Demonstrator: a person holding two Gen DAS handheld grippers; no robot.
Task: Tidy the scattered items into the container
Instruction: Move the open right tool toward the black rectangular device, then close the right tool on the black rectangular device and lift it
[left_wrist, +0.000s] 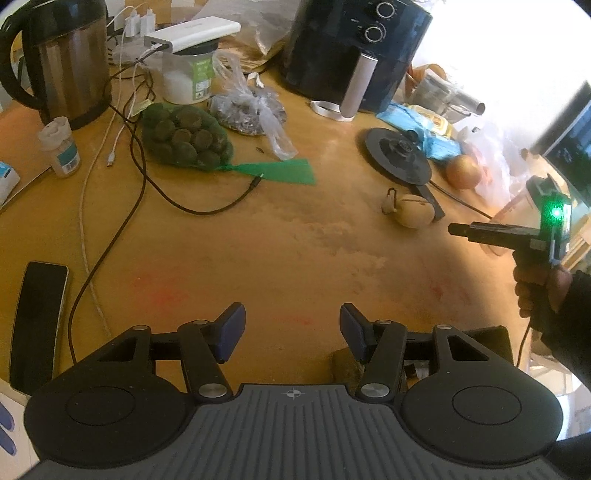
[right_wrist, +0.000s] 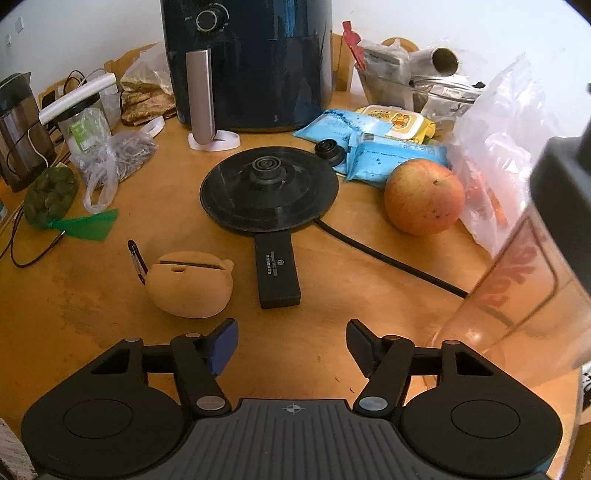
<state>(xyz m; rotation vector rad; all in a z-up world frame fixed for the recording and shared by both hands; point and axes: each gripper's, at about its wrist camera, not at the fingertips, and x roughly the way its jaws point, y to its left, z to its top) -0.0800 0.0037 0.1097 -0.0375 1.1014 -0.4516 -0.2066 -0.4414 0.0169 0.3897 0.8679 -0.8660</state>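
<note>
Right tongs (right_wrist: 291, 345) seen spread, nothing pinched; left tongs (left_wrist: 291, 332) likewise spread, empty. Tan rounded silicone pouch (right_wrist: 190, 286) lies on wooden desk (right_wrist: 92, 295), just far-left of right tongs, long axis left-right. Right hand judged nearer. Clear plastic container (right_wrist: 517, 295) stands right.

air fryer (right_wrist: 247, 62), kettle (left_wrist: 62, 62), kettle base (right_wrist: 269, 190)
</note>
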